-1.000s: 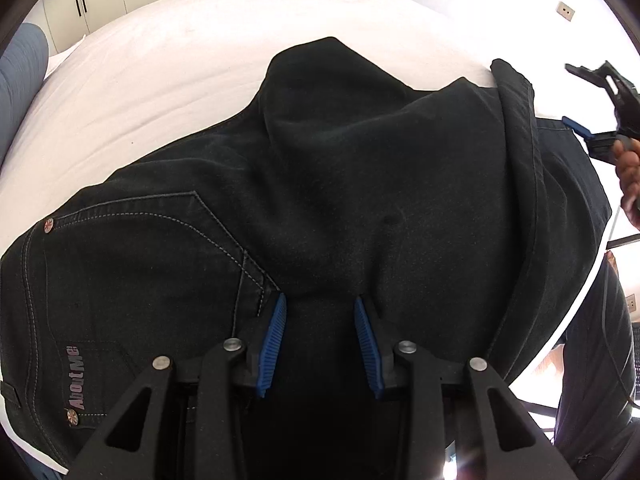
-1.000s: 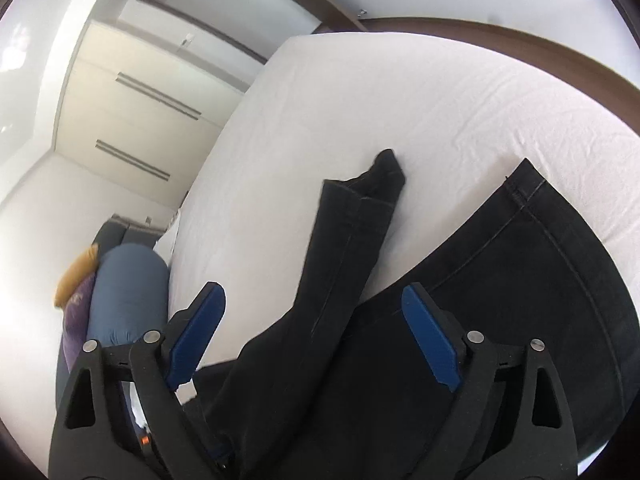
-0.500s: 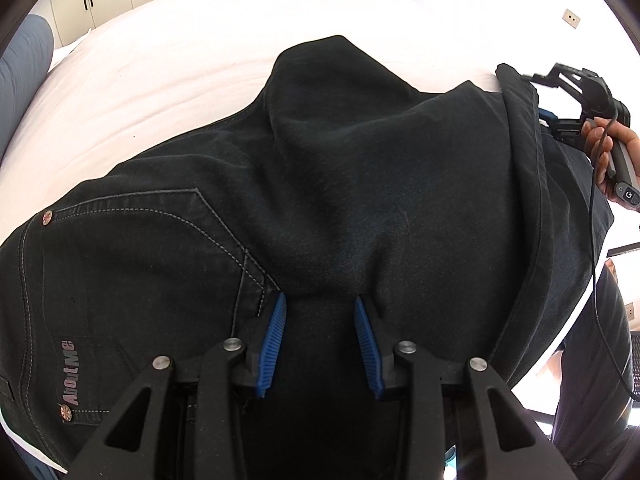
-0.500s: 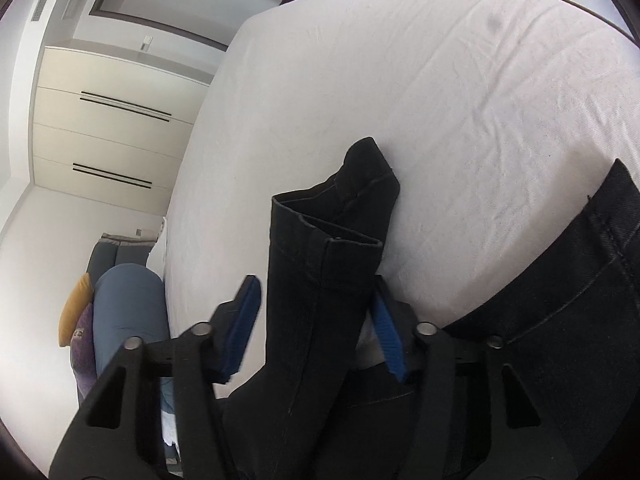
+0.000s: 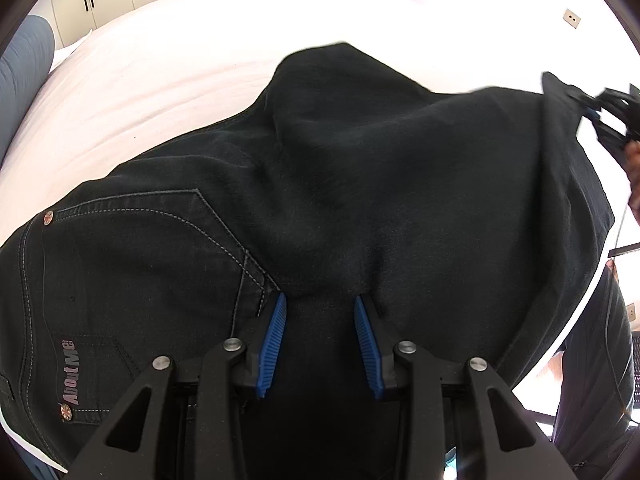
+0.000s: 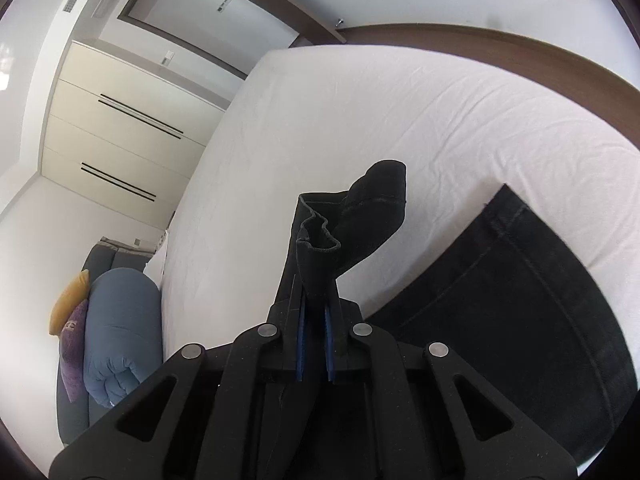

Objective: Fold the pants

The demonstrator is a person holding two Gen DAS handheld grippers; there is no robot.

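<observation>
White bed, black pants spread out. Right gripper clamps lifted leg hem; left gripper part-open, holds bunched seat. Next, probably: carry hem across.

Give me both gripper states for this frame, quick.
Left gripper: partly open, black jeans bunched between its pads; grip uncertain.
Right gripper: shut on the jeans' leg cuff.
</observation>
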